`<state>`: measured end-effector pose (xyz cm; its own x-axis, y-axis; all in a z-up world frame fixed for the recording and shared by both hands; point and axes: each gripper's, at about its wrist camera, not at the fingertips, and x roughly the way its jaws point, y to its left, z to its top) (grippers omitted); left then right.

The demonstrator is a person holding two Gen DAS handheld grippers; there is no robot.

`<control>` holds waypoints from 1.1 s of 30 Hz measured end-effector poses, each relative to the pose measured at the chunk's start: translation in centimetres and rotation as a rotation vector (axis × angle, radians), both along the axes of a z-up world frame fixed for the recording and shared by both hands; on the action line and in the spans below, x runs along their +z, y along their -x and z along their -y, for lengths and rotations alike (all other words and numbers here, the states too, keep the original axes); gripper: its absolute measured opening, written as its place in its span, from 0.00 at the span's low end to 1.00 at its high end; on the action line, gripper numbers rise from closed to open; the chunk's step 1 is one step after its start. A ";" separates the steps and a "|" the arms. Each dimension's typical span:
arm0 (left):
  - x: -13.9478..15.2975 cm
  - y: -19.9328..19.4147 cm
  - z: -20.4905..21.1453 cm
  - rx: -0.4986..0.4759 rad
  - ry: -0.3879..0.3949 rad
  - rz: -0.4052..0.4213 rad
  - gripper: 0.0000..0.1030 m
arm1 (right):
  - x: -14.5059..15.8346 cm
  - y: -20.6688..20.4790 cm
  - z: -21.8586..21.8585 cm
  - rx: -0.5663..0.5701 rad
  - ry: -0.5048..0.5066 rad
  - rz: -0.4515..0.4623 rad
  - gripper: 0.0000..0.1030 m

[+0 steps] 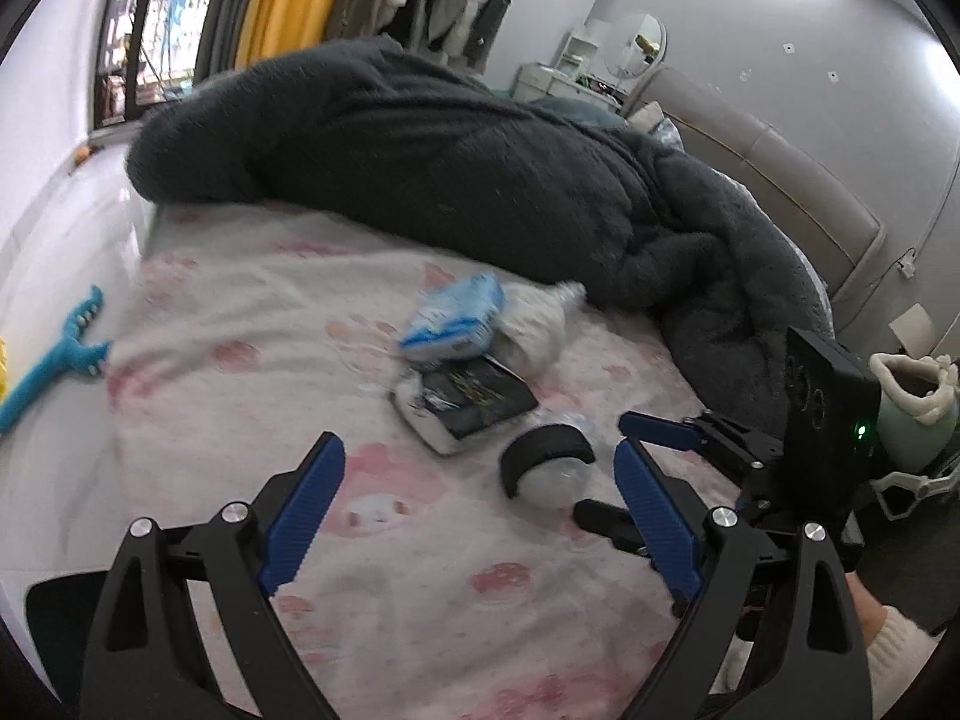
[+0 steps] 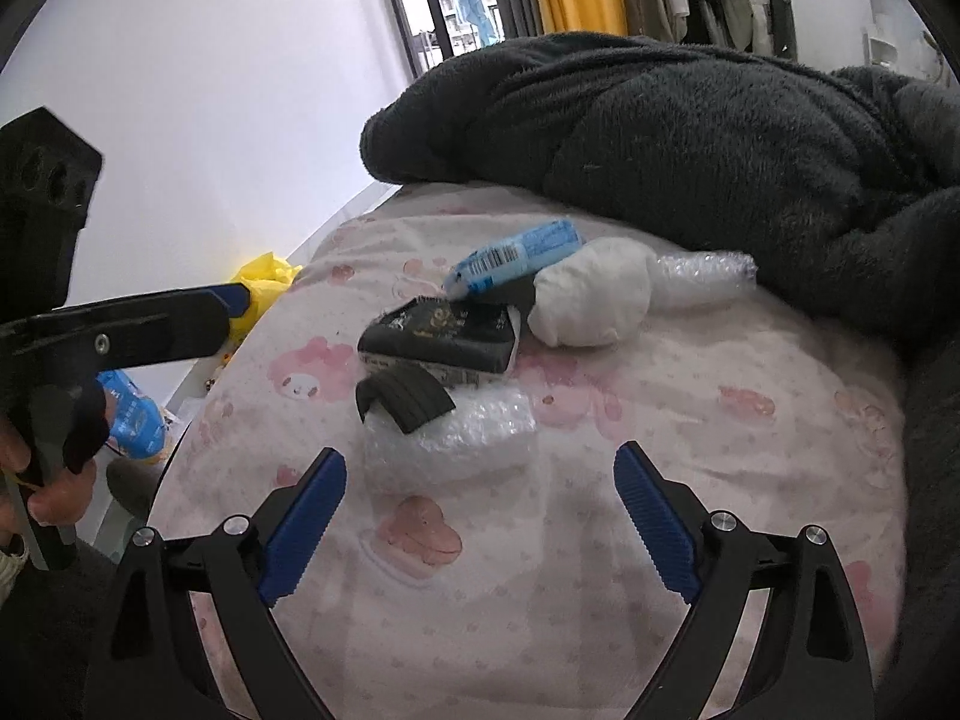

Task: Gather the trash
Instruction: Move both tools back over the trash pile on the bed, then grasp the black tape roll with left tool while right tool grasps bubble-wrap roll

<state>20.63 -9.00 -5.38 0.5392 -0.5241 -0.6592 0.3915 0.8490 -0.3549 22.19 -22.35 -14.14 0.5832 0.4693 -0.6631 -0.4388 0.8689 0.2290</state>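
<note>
Nothing looks collected yet: the trash lies in a small pile on the bed (image 2: 660, 420), around the middle of the pink sheet and just short of the dark blanket (image 2: 690, 138) heaped along the far edge. The pile holds a bubble wrap wad (image 2: 456, 438) with a black strip (image 2: 408, 399) on top, a black box (image 2: 441, 333) touching it, a blue packet (image 2: 516, 255) leaning on the box, and a white bundle (image 2: 591, 294) beside another bit of bubble wrap.

The right gripper (image 2: 480, 516) hovers just before the wad, jaws spread and holding nothing. The left gripper (image 1: 480, 516) hangs over the sheet near the bed's near edge, jaws spread too, also with nothing between them. No bin or bag is clearly identifiable, though something yellow (image 2: 264, 279) shows past the bed's left edge.

By my judgement, the whole job is left, with the wad the likely first pick. A blue toy (image 1: 54, 354) lies near the left edge.
</note>
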 end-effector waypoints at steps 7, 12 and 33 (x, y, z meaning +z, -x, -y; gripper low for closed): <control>-2.0 -1.0 2.2 -0.031 0.067 -0.094 0.89 | -0.4 0.1 -0.4 0.047 -0.017 0.030 0.86; -2.7 -1.2 3.4 -0.028 0.068 -0.112 0.88 | -0.4 0.2 0.2 0.043 -0.031 0.032 0.81; -5.5 -3.5 2.9 -0.005 0.199 -0.256 0.49 | -1.1 -1.3 -0.6 0.081 -0.021 0.006 0.76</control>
<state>24.13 -11.93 -10.88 0.3663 -0.6588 -0.6571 0.2725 0.7512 -0.6012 23.54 -21.77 -15.22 0.5465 0.5289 -0.6493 -0.5086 0.8256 0.2443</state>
